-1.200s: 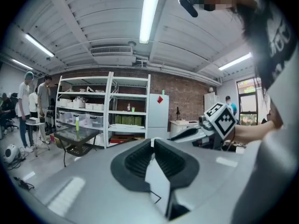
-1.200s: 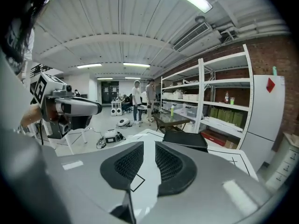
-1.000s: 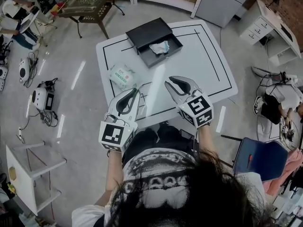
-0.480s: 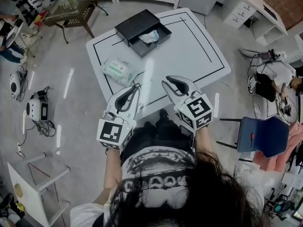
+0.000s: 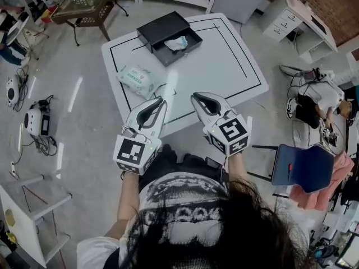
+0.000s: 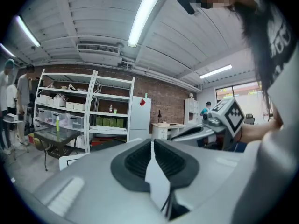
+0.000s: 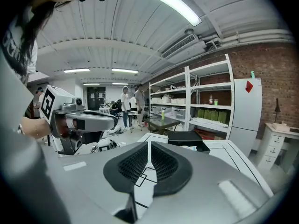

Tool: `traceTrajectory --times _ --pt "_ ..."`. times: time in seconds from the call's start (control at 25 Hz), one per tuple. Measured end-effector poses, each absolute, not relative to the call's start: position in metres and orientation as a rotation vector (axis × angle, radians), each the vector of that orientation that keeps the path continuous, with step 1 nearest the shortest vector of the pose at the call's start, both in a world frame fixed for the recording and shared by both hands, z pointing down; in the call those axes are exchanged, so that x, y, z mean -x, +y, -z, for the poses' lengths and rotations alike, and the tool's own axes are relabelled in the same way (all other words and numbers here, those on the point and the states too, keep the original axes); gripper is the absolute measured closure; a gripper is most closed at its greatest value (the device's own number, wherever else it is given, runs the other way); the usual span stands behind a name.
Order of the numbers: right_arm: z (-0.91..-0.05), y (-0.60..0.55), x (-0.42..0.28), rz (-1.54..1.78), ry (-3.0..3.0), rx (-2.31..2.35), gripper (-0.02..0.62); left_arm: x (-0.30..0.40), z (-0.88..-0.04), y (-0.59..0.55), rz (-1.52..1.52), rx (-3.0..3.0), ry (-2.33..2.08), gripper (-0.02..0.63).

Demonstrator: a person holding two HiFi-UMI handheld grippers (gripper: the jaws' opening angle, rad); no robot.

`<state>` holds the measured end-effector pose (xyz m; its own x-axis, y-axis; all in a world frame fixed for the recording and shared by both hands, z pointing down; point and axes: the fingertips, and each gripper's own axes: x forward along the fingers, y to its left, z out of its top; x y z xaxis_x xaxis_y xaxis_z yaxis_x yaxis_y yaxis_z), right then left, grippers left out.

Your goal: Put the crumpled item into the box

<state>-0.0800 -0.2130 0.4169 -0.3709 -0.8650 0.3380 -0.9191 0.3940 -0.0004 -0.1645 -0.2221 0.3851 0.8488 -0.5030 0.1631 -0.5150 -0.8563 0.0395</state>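
Crumpled item [image 5: 176,43] lies inside box [image 5: 162,28], far side of table [image 5: 224,66]; placement judged complete. Left gripper [image 5: 162,100]: fingers together, empty. Right gripper [image 5: 194,98]: fingers just closing, near-shut, nothing between. Keep both clear near table's front edge.

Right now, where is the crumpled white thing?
In the head view, the crumpled item lies inside the open black box near the far edge of the white table, beyond the green-and-white packet.
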Motion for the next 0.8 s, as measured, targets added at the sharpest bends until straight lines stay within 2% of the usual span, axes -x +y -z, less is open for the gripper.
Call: traceTrajectory --times 0.16,0.8 --pt "-0.413 -0.204 0.072 -0.278 -2.388 -1.56 0.597 0.156 -0.381 -0.212 -0.229 -2.933 -0.838 0.606" --pt "-0.425 -0.148 0.032 -0.305 -2.415 -1.483 0.597 0.114 -0.385 -0.149 -0.273 -2.91 -0.886 0.606"
